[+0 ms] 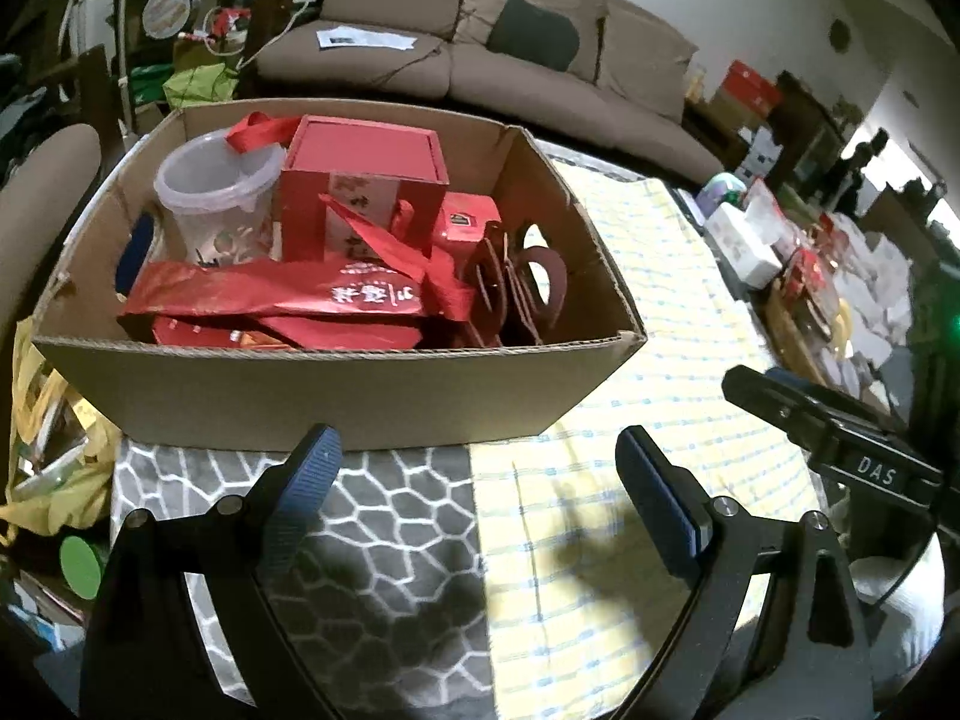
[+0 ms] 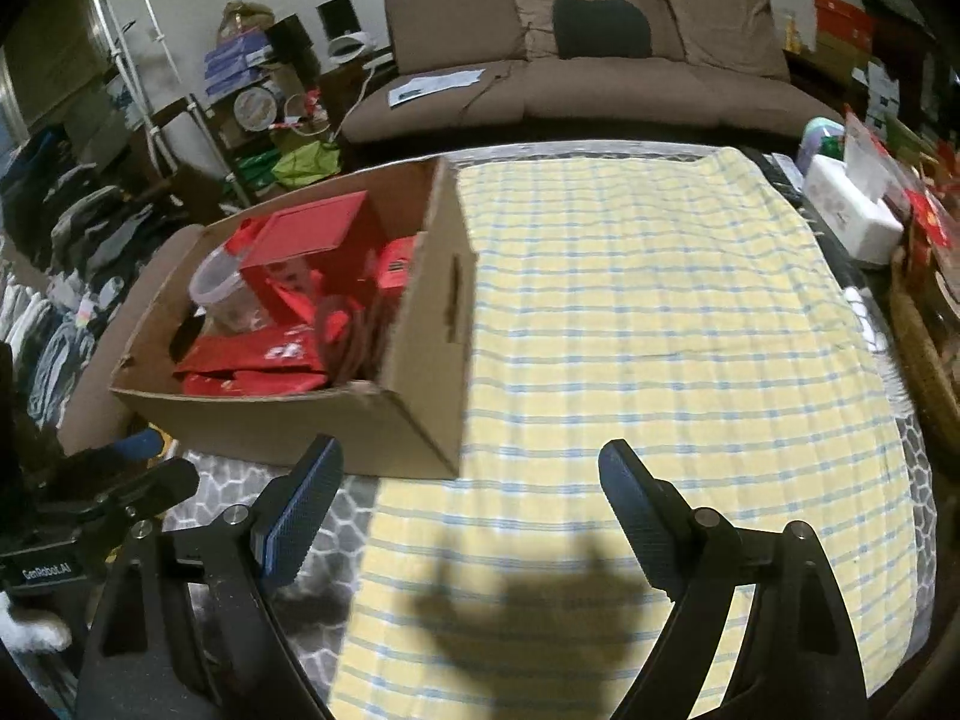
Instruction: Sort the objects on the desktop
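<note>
Left wrist view: my left gripper spread, empty, before cardboard box of red packets; right gripper spread, empty, over yellow checked cloth.

Brown cardboard box at ten o'clock holds red packages and a clear tub; yellow cloth with blue checks; grey honeycomb-patterned mat; brown sofa at twelve.
</note>
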A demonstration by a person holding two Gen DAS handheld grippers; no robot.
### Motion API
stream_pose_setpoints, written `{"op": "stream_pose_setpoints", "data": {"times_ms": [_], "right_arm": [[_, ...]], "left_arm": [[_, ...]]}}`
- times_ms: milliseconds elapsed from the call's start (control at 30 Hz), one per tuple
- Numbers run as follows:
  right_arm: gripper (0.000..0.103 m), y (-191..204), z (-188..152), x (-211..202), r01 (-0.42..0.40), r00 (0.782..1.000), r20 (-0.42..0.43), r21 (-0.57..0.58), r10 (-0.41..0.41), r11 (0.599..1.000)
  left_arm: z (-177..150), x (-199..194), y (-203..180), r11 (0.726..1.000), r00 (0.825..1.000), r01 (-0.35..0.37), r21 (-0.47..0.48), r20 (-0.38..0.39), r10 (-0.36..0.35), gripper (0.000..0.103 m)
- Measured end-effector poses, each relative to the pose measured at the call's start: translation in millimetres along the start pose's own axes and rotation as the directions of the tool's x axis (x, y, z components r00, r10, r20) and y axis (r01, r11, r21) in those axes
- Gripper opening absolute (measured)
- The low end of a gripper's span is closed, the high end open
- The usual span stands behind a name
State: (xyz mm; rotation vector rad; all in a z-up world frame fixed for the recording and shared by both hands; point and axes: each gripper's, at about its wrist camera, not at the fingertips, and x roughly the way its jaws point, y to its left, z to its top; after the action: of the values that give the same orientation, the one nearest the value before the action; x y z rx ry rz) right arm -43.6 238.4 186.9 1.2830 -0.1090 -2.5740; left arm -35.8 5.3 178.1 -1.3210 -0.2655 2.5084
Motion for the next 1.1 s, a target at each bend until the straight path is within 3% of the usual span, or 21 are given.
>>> {"op": "stream_pose_setpoints", "data": {"times_ms": [167,567,767,1100], "right_arm": [[0.089,-27,-11,7,0.017,1.0,0.003,0.006,-0.017,1.0],[0.089,-82,-40,52,0.089,0.996,-0.013,0.039,-0.089,0.995],[0.089,-90,-48,79,0.115,0.993,-0.041,0.006,-0.115,0.993],[0.089,-95,-55,114,0.141,0.987,-0.08,-0.027,-0.143,0.99]], "left_arm": [[-20,24,-13,0.999,1.0,-0.017,-0.04,0.016,0.018,0.092],[-51,97,-27,0.985,0.986,-0.164,-0.049,-0.02,0.163,0.092],[-59,125,-25,0.97,0.973,-0.229,-0.077,-0.024,0.228,0.092],[-66,160,-39,0.961,0.96,-0.277,-0.029,-0.048,0.275,0.092]]}}
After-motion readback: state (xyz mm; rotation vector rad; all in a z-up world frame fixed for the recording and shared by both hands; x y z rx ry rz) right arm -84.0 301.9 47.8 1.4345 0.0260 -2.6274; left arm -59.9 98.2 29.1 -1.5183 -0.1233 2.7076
